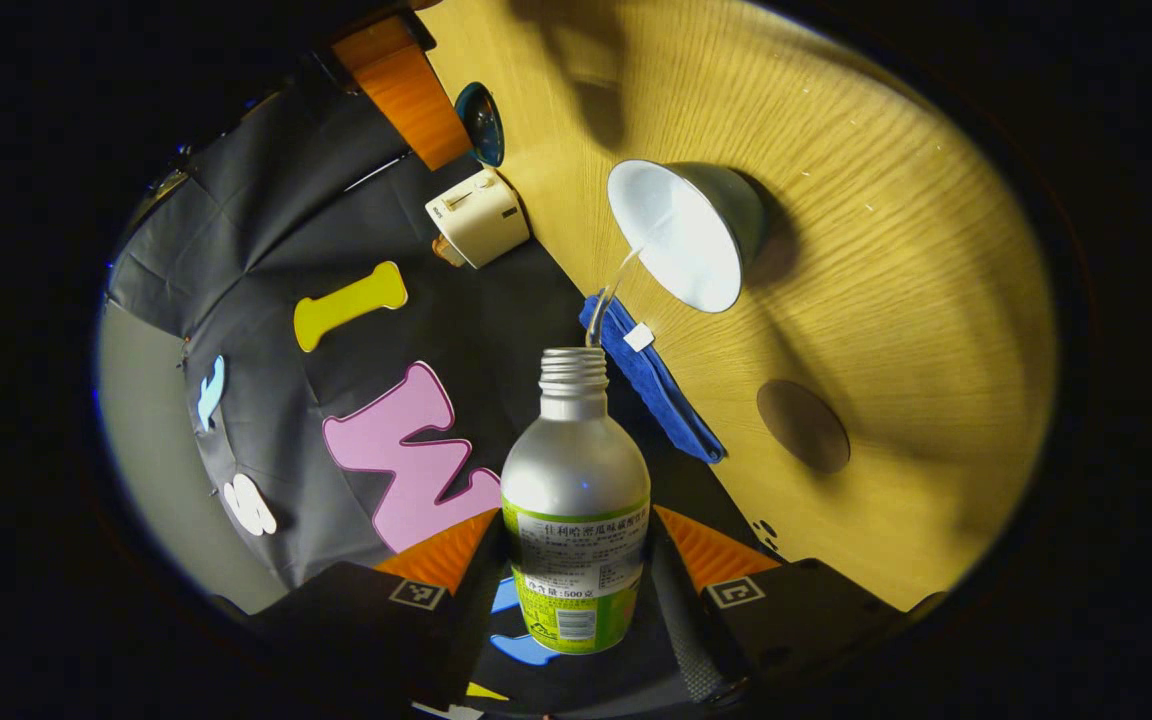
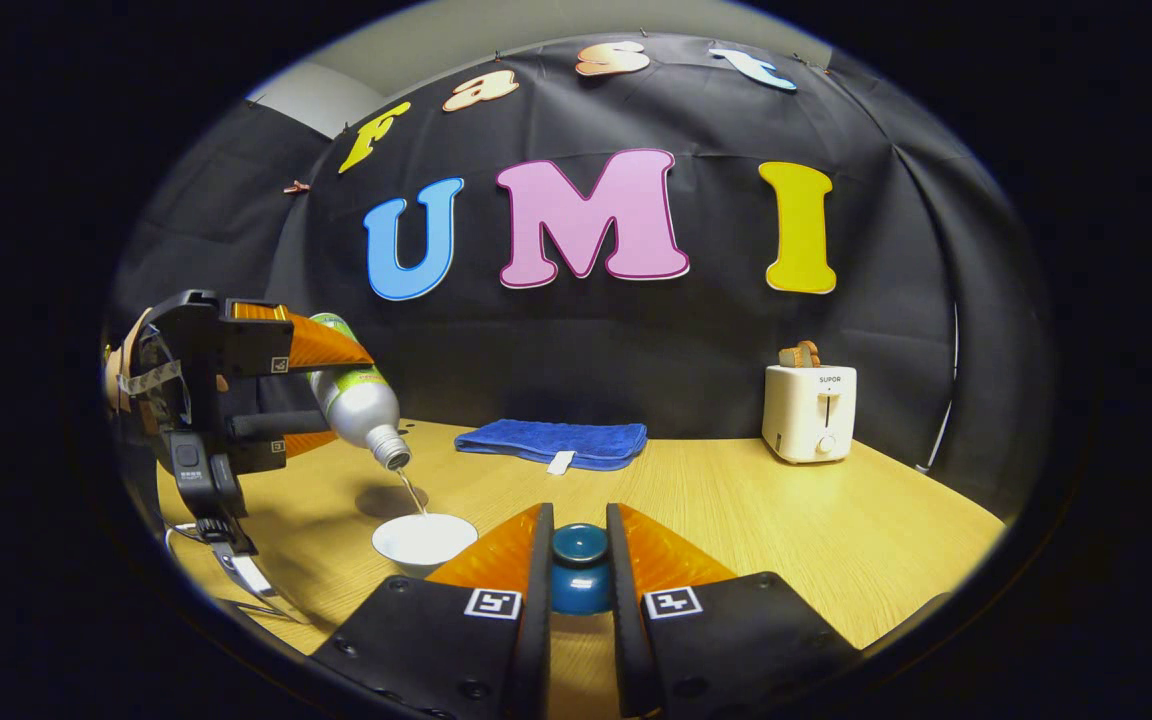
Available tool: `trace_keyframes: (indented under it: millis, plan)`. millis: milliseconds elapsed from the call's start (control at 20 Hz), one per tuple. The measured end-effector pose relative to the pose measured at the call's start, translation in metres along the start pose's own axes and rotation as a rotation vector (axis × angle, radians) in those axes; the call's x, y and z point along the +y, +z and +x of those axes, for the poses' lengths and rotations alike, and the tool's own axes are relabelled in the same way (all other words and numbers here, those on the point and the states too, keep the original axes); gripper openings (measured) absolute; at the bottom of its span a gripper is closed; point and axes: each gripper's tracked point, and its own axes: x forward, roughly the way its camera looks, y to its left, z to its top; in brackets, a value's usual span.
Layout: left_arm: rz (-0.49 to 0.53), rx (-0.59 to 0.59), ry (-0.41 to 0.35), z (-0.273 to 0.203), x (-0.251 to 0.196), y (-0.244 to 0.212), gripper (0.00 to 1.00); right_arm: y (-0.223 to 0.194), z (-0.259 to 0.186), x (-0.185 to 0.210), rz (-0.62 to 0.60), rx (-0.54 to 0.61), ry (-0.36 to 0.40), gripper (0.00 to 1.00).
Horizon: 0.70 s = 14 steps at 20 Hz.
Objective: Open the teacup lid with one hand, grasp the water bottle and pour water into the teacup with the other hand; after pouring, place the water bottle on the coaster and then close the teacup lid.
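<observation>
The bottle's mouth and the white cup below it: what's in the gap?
A thin stream of water runs from the tilted bottle down into the cup. It shows in the right gripper view, and also in the left gripper view.

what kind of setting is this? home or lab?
Likely a staged recording booth, not a home: a black cloth backdrop hangs behind a bare wooden table set with household props, a toaster and a folded blue towel.

Dim warm light, soft shadows on the table (image 1: 896, 330), fisheye-warped edges
</observation>
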Motion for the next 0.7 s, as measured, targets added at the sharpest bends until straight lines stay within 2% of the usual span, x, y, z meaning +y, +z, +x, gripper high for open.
trace_keyframes:
  millis: [400, 700]
  plan:
    - [0.064, -0.007, 0.04, 0.0005, 0.006, 0.0006, 0.79, -0.0004, 0.0002, 0.0004, 0.0, 0.0, 0.0, 0.3]
    - [0.06, -0.019, 0.051, 0.003, 0.0067, 0.0004, 0.79, -0.0003, 0.0002, 0.0004, 0.0, 0.0, 0.0, 0.3]
